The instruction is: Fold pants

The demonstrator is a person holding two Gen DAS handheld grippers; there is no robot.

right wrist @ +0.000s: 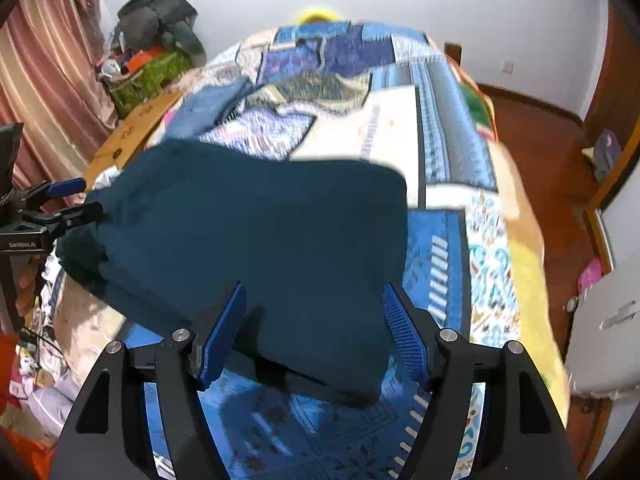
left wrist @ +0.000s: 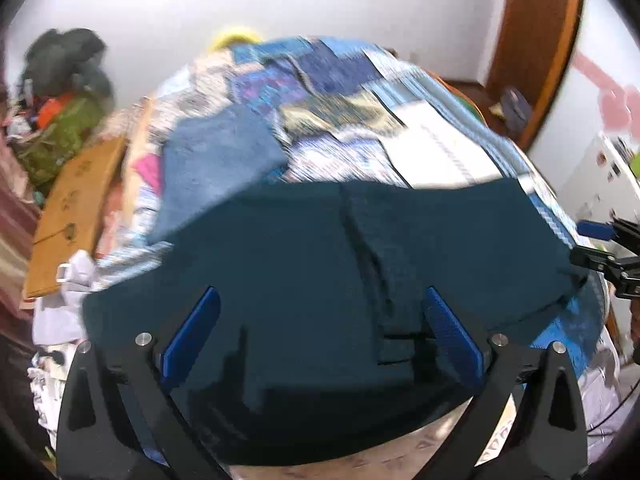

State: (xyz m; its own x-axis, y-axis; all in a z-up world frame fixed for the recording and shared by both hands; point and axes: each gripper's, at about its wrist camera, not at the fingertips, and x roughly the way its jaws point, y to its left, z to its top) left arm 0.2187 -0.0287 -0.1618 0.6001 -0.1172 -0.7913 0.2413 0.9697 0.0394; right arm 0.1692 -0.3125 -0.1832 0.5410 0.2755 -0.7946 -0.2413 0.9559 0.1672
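Dark teal pants lie folded on a patchwork bedspread. In the right wrist view the pants fill the middle, a folded edge near the bed's front. My left gripper is open above the pants, blue pads wide apart, holding nothing. My right gripper is open over the pants' near right corner and is empty. The left gripper also shows at the left edge of the right wrist view, open. The right gripper shows at the right edge of the left wrist view.
A folded blue cloth lies on the bed beyond the pants. A cardboard box and a pile of bags stand to the bed's left. A curtain hangs at left. Wooden floor runs along the right.
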